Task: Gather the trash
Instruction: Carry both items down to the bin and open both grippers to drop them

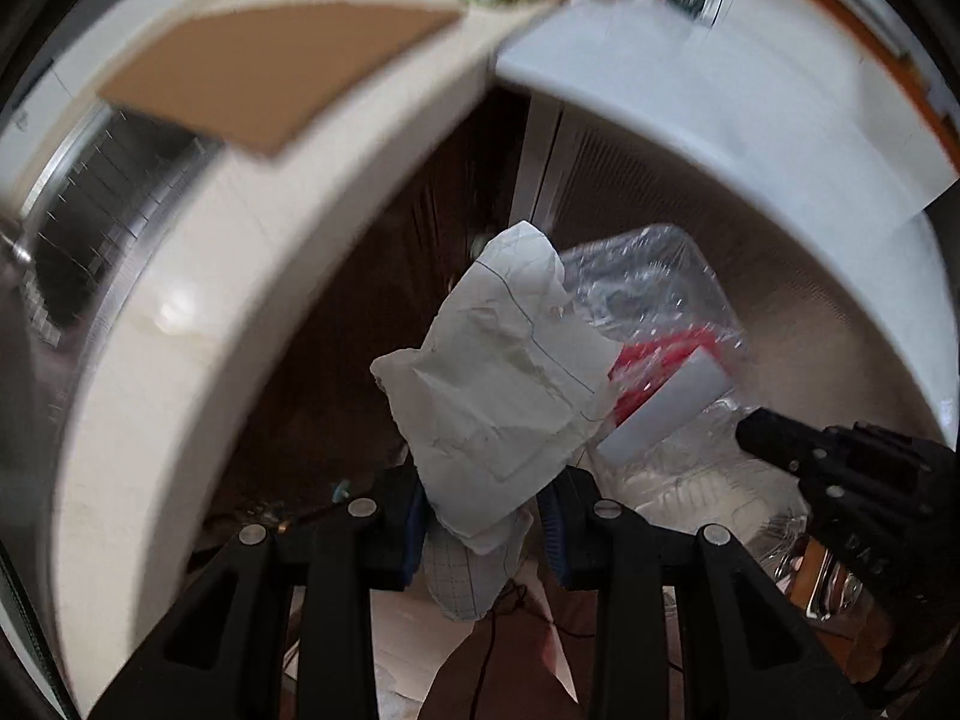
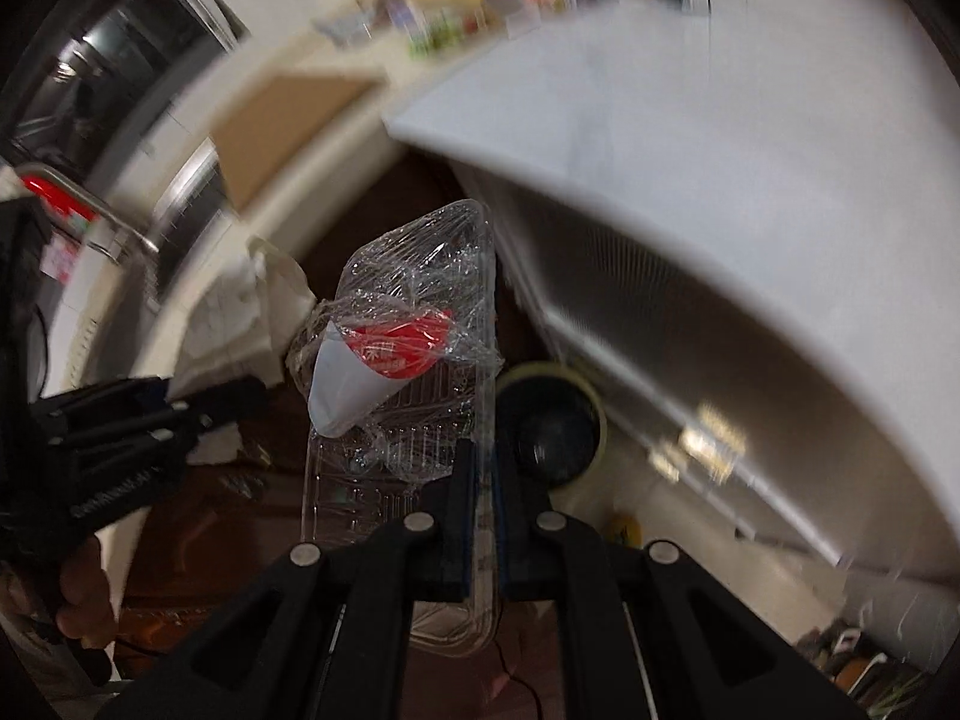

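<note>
Big pale counter [image 1: 198, 312] curves across the left wrist view with a flat brown cardboard sheet [image 1: 270, 75] lying on it, and a white tabletop [image 2: 690, 138] fills the upper right of the right wrist view; blurred clutter of packets sits along the far edge of both, too smeared to name. Between the two surfaces is a dark gap down toward the floor, and both grippers point steeply down into it. A round dark bin-like opening with a yellowish rim [image 2: 549, 420] sits just beyond the right gripper's load; cannot tell for sure it is a trash can. Left gripper [image 1: 480, 531] is part closed, pinching a crumpled white paper [image 1: 498, 384] with grid lines, paper sticking up and forward out of the jaws. Right gripper [image 2: 483, 531] is pressed tight on the edge of a clear plastic tray [image 2: 414, 348] wrapped in cling film, with a red and white label or scrap inside it; tray stands upright ahead of the jaws. The two loads are just beside each other, paper left of the tray. Step in hand, as I read it: both pieces picked up, carry to the disposal spot, drop not yet done. Next move calls for getting each load over the bin mouth before the jaws spread; the tray is wide and light, the paper is floppy, so either could catch the rim or drift and land outside.
</note>
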